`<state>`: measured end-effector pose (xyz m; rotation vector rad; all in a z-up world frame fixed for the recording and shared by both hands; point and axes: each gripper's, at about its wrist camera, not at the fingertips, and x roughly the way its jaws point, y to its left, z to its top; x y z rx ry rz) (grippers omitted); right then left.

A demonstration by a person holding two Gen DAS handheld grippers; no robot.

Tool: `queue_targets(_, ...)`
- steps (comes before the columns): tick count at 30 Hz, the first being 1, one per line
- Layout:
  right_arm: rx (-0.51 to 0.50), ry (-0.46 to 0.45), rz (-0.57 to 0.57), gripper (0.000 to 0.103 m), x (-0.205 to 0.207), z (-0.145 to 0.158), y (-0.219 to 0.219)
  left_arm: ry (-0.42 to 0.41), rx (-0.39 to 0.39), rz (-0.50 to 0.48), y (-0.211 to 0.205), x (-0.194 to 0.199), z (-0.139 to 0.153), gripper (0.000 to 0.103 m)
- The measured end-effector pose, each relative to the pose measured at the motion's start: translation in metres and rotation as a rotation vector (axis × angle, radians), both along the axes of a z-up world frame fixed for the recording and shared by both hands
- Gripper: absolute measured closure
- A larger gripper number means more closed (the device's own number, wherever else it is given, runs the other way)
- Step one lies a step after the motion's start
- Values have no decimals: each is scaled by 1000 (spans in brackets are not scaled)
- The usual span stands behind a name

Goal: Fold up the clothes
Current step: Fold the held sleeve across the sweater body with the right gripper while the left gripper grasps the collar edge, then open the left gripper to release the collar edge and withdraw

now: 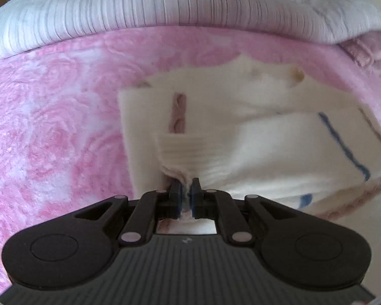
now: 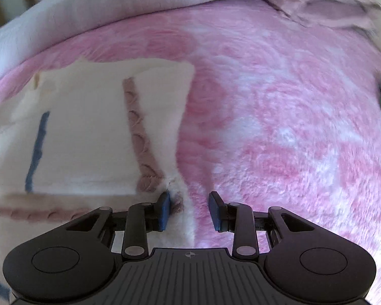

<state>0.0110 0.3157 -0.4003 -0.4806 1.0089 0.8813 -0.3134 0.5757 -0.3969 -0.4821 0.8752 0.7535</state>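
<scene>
Cream garment (image 1: pixel 241 137) edge pinched in left hand-held gripper (image 1: pixel 185 185); right hand-held gripper (image 2: pixel 189 200) parted, straddling its edge.

- My left gripper (image 1: pixel 185 184) points steeply down toward 12 o'clock, jaws nearly together with a pinch of cloth between the pads.
- My right gripper (image 2: pixel 189 211) points steeply down, jaws apart, pads pressing on nothing.
</scene>
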Motion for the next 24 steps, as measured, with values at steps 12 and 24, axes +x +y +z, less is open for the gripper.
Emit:
queue_targets(12,218,-70,-63,70,2,49,4,-99,27,59,19,11,31,93)
queue_targets(24,136,-56,102,70,-8,23,25,25,40,51,-24,8,19,89)
